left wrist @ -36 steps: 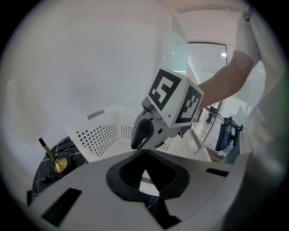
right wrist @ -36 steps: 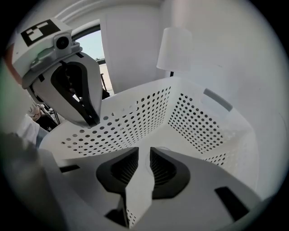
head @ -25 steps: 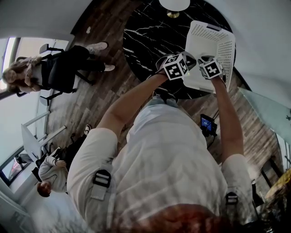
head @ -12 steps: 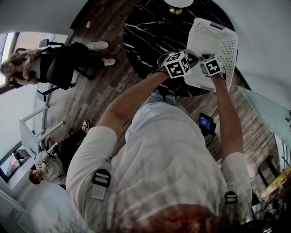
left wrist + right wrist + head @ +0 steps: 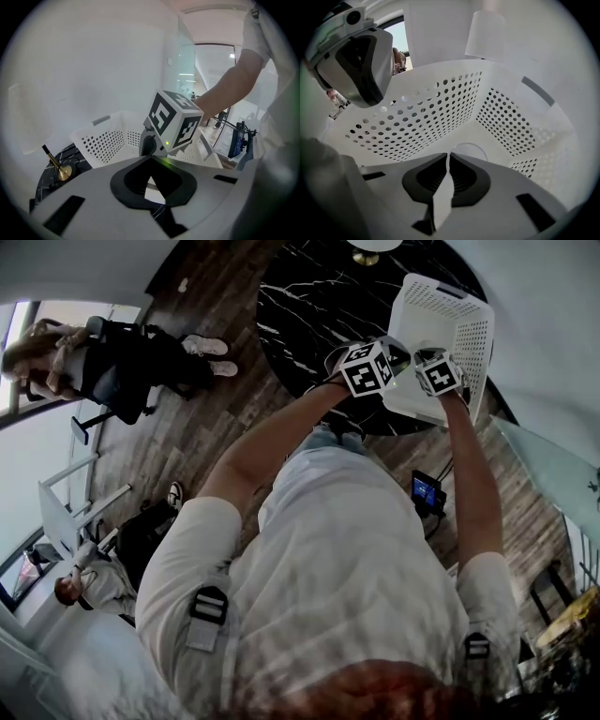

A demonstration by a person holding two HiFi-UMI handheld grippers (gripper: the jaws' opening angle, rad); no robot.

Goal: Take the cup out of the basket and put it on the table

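A white perforated basket stands on the round black marble table. In the right gripper view a clear cup rests on the basket floor, just past my right gripper. That gripper is inside the basket, its jaws drawn together to a thin slit. I cannot tell whether they touch the cup. My left gripper hovers at the basket's near rim, jaws meeting at the tips with nothing between them. In the head view the left gripper and right gripper sit side by side at the basket.
A brass lamp base stands on the table left of the basket. The basket's perforated walls close in around the right gripper. A person sits on a chair on the wooden floor, far left. A small screen lies below the table.
Both grippers have stayed at the basket, shifting only slightly towards it. The seated person at the far left appears a little higher in the view.
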